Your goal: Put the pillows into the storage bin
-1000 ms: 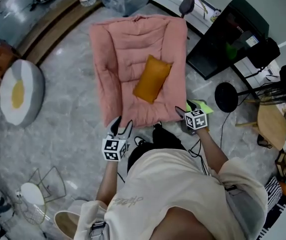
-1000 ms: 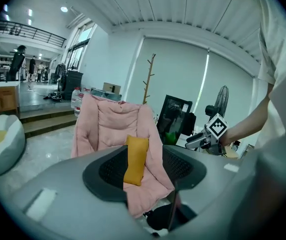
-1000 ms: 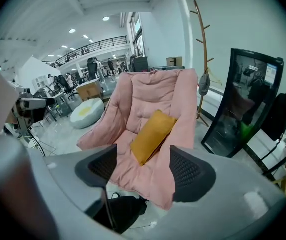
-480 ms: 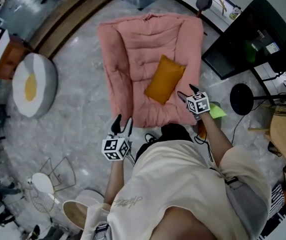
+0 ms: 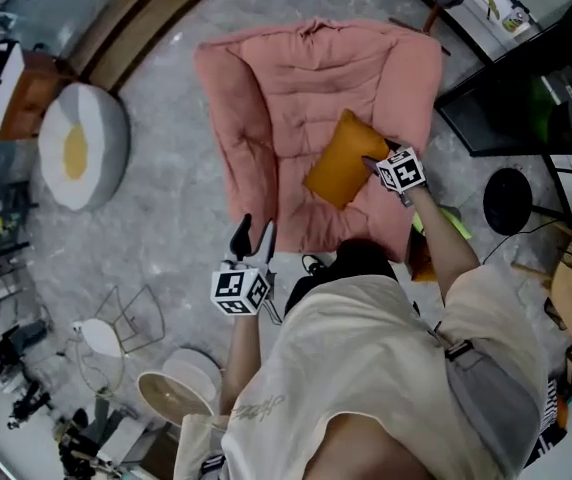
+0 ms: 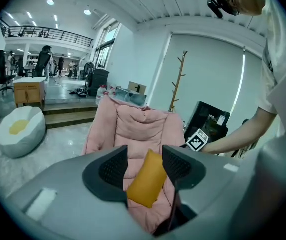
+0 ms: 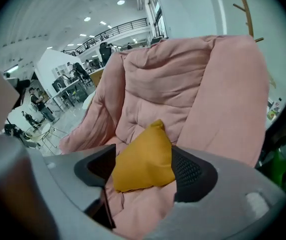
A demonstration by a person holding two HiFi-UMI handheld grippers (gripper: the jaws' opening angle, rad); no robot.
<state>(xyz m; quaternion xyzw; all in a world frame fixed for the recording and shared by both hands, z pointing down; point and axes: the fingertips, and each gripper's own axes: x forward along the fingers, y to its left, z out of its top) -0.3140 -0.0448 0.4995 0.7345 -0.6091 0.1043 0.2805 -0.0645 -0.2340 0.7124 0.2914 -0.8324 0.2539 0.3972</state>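
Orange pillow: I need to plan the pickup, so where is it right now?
In the head view the orange pillow lies on the pink floor cushion, right of its middle, with the right gripper at the pillow's right edge.

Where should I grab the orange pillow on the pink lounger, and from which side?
Take the orange pillow by its right edge, coming from the right, where the open right gripper points at it. It lies loose on the pink lounger, plump mid-body, thinner at the seam, so the edge should suit the jaws.

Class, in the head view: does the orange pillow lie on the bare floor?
No, the orange pillow rests on top of the pink cushion.
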